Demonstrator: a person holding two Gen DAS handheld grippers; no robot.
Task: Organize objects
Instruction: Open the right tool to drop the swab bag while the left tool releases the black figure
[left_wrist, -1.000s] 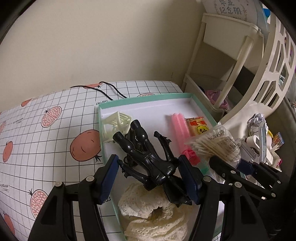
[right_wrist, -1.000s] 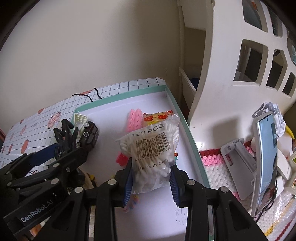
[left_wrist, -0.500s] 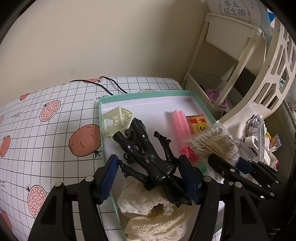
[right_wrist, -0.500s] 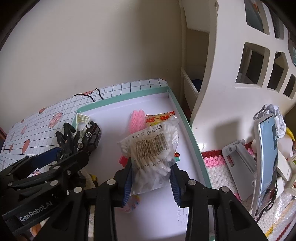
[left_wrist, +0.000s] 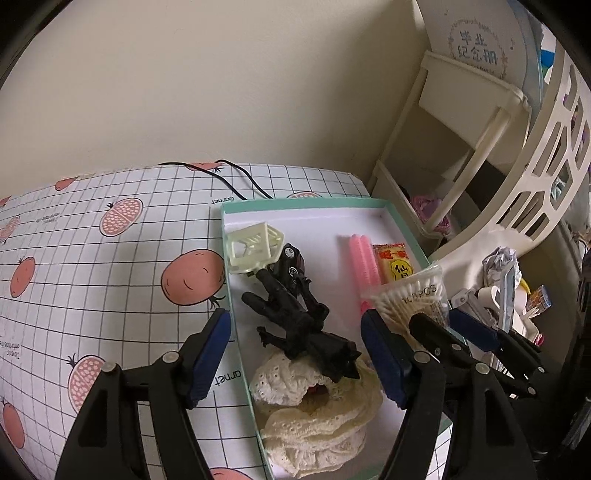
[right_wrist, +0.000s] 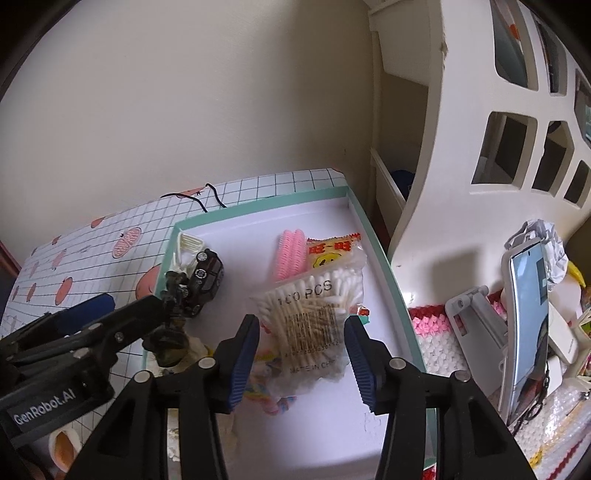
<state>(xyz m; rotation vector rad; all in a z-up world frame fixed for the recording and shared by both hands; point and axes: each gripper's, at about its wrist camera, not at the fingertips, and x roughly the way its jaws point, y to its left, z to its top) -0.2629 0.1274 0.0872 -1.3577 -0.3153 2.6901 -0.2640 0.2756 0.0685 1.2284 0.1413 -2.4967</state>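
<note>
Both two-finger grippers gape wide, holding nothing: the left gripper (left_wrist: 295, 350) straddles one black plastic toy figure (left_wrist: 295, 317), the right gripper (right_wrist: 301, 354) one clear bag of cotton swabs (right_wrist: 314, 314). Both things lie in one white, teal-rimmed shallow box (right_wrist: 380, 258) on the fruit-print gridded tablecloth (left_wrist: 110, 258), against a cream wall.

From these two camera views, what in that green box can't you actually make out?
- Colourful item, right wrist view: mostly covered by the cotton swab bag.
- Red thing, left wrist view: tucked inside the lace fabric; identity unclear.
- Black toy figure: its lower end is hidden behind the left tool in the right wrist view.
- Snack packet: print too small to read.
- Green box: near edge cut off in both views.
</note>
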